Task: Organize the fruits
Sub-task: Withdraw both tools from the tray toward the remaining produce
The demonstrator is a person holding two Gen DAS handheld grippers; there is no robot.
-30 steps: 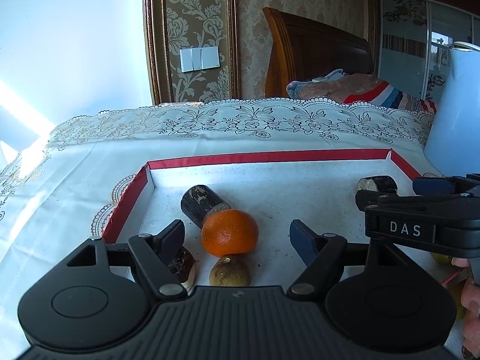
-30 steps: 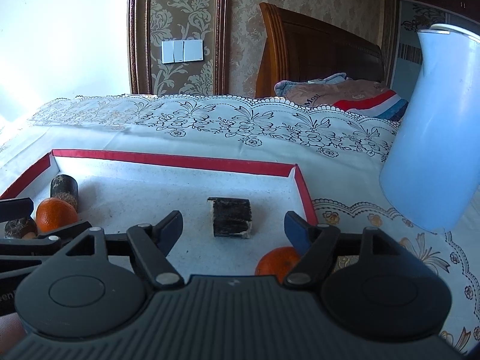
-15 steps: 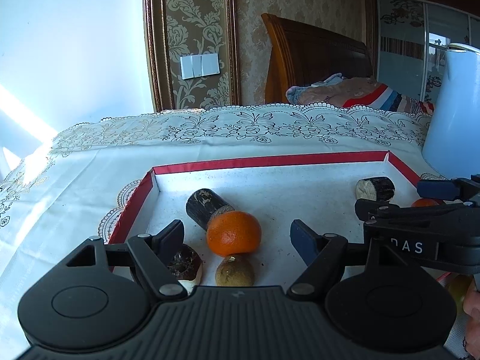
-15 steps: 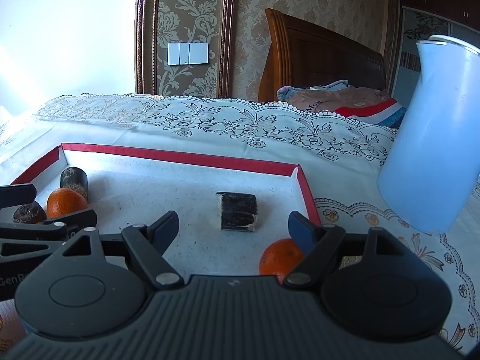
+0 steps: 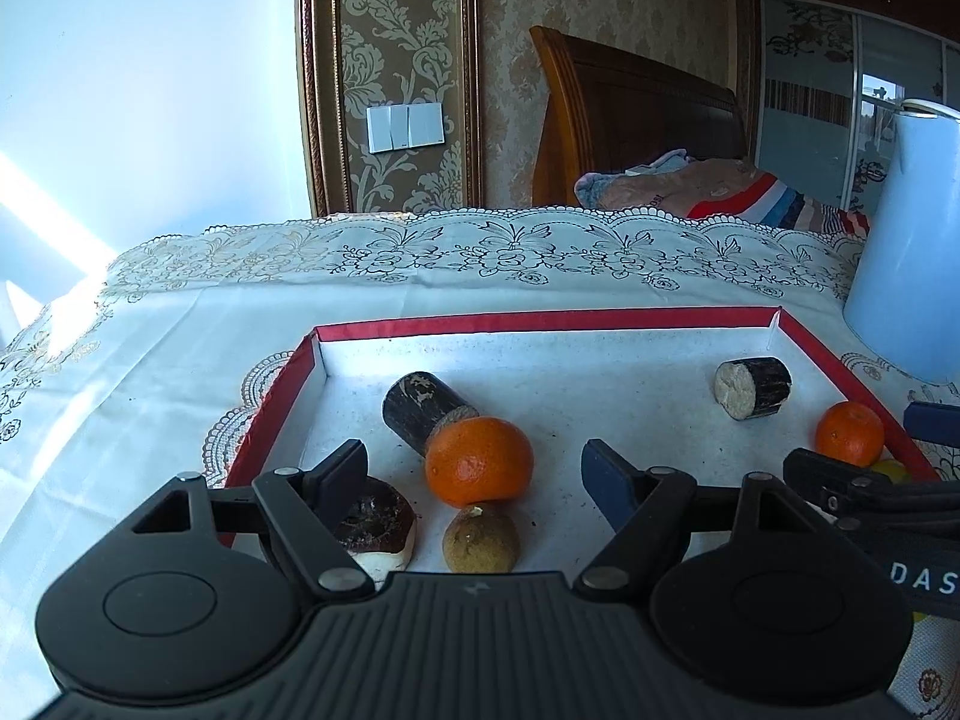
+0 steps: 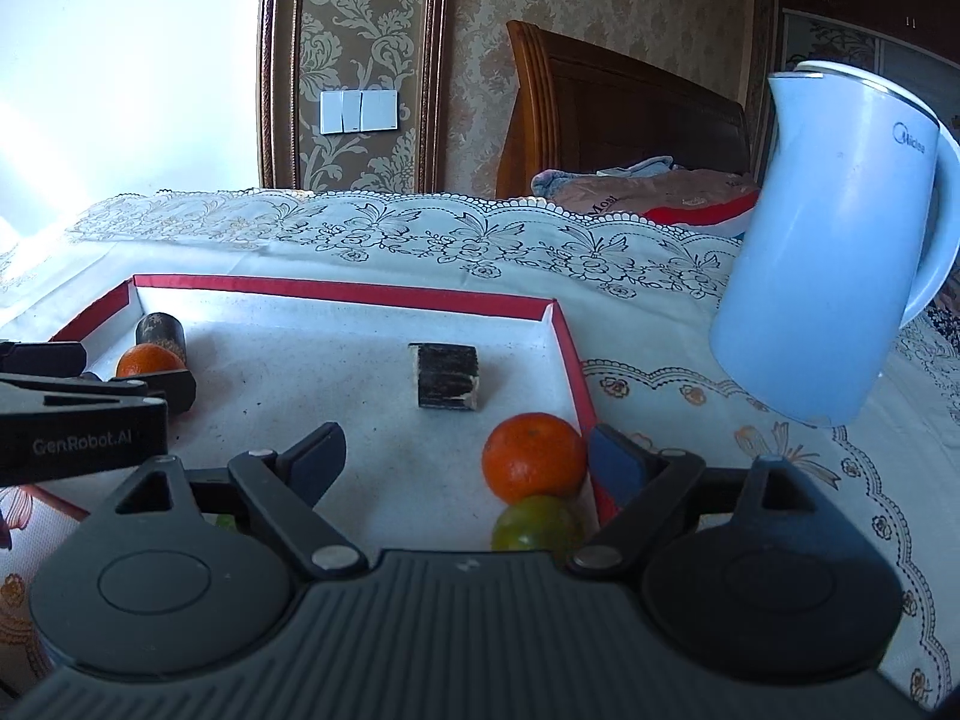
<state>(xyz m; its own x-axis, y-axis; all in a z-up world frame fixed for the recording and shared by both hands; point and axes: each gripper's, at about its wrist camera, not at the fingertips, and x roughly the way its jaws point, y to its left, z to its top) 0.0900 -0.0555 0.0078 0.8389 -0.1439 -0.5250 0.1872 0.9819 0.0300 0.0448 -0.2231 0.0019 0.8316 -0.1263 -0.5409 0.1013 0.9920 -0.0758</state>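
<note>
Right gripper point(image 6: 467, 462) is drawing back from the tangerine point(image 6: 533, 457), jaws opening, grasping nothing. Left gripper point(image 5: 474, 471) is hovering released over the red-rimmed tray point(image 5: 540, 319).

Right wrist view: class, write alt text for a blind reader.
The right gripper, jaws opening and holding nothing, hovers over a red-rimmed tray; an orange and a green fruit lie by its right finger. A blue kettle stands right.

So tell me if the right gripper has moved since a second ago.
Yes. The right gripper, jaws opening and empty, has backed away: the tray's red rim sits higher and the orange shows fully.
</note>
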